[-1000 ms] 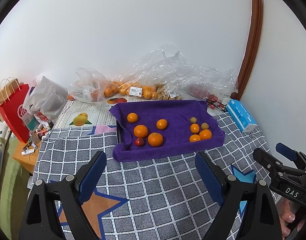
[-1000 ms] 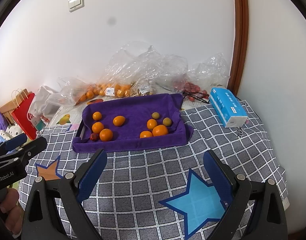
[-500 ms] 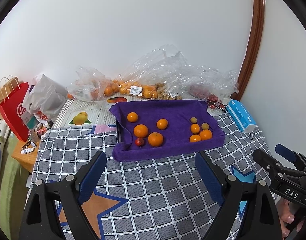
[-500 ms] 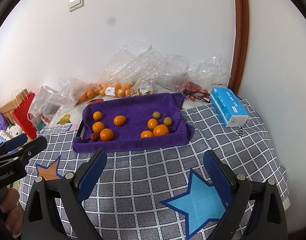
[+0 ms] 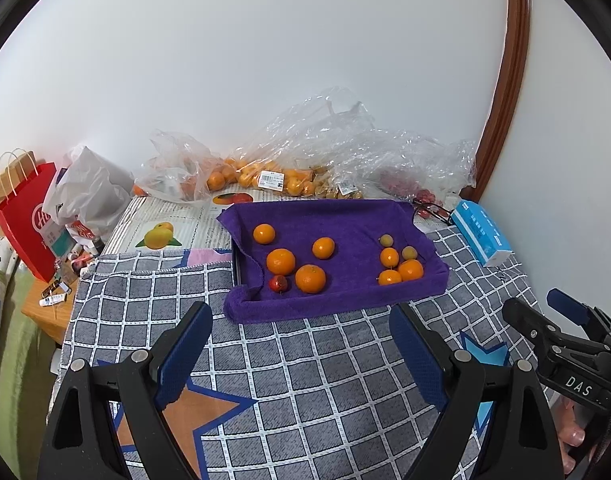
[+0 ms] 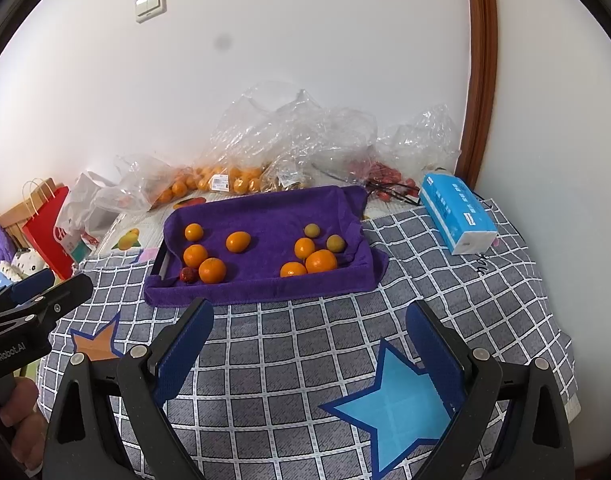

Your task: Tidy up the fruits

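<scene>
No fruit is held: the left gripper (image 5: 301,354) and right gripper (image 6: 309,346) are kept with jaws apart. Fruits lie loosely grouped (sorting apparently unfinished) on the purple towel (image 5: 345,220).

The right gripper (image 5: 565,312) has "DAS" in white letters on its side; the left gripper (image 6: 29,292) says "GenRobot.AI". The words on the blue box (image 6: 457,216) are too small to read.

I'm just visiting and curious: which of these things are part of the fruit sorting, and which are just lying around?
Part of the job:
- oranges
- small red fruit
- greenish fruits
- purple towel-lined tray

Just lying about:
- tissue pack
- red paper bag
- plastic bags
- checked cloth
</scene>
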`<state>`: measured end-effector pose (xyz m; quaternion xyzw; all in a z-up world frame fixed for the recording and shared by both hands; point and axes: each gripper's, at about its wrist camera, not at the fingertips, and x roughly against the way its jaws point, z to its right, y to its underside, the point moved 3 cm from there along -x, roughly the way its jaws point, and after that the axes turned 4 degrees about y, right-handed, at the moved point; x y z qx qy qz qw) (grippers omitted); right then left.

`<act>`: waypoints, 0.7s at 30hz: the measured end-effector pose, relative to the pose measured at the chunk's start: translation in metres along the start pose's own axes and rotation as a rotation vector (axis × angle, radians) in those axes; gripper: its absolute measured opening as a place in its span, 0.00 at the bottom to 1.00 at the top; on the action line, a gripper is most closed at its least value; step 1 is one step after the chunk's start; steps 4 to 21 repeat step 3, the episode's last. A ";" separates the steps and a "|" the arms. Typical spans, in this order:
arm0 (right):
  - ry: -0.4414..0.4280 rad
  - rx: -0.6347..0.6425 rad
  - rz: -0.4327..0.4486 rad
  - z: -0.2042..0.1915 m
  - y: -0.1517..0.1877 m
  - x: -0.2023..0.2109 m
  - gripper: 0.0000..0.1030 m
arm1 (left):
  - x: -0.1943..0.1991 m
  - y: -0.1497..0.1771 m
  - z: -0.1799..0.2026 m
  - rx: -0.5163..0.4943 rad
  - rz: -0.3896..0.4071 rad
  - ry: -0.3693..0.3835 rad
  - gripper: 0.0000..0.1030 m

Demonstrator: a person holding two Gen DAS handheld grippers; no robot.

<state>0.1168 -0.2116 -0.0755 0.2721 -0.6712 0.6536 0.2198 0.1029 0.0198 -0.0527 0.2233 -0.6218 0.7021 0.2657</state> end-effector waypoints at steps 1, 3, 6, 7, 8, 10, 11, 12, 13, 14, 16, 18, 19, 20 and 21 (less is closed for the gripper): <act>-0.001 0.001 0.000 0.000 0.000 0.000 0.93 | 0.000 0.000 0.000 0.000 0.000 -0.001 0.87; -0.001 0.002 -0.002 0.000 0.000 -0.002 0.93 | -0.001 -0.001 0.000 -0.001 0.003 -0.001 0.87; -0.001 0.002 -0.002 0.000 0.000 -0.002 0.93 | -0.001 -0.001 0.000 -0.001 0.003 -0.001 0.87; -0.001 0.002 -0.002 0.000 0.000 -0.002 0.93 | -0.001 -0.001 0.000 -0.001 0.003 -0.001 0.87; -0.001 0.002 -0.002 0.000 0.000 -0.002 0.93 | -0.001 -0.001 0.000 -0.001 0.003 -0.001 0.87; -0.001 0.002 -0.002 0.000 0.000 -0.002 0.93 | -0.001 -0.001 0.000 -0.001 0.003 -0.001 0.87; -0.001 0.002 -0.002 0.000 0.000 -0.002 0.93 | -0.001 -0.001 0.000 -0.001 0.003 -0.001 0.87; -0.001 0.002 -0.002 0.000 0.000 -0.002 0.93 | -0.001 -0.001 0.000 -0.001 0.003 -0.001 0.87; -0.001 0.002 -0.002 0.000 0.000 -0.002 0.93 | -0.001 -0.001 0.000 -0.001 0.003 -0.001 0.87; -0.001 0.002 -0.002 0.000 0.000 -0.002 0.93 | -0.001 -0.001 0.000 -0.001 0.003 -0.001 0.87; -0.001 0.002 -0.002 0.000 0.000 -0.002 0.93 | -0.001 -0.001 0.000 -0.001 0.003 -0.001 0.87; -0.001 0.002 -0.002 0.000 0.000 -0.002 0.93 | -0.001 -0.001 0.000 -0.001 0.003 -0.001 0.87; -0.001 0.002 -0.002 0.000 0.000 -0.002 0.93 | -0.001 -0.001 0.000 -0.001 0.003 -0.001 0.87; -0.001 0.002 -0.002 0.000 0.000 -0.002 0.93 | -0.001 -0.001 0.000 -0.001 0.003 -0.001 0.87; -0.001 0.002 -0.002 0.000 0.000 -0.002 0.93 | -0.001 -0.001 0.000 -0.001 0.003 -0.001 0.87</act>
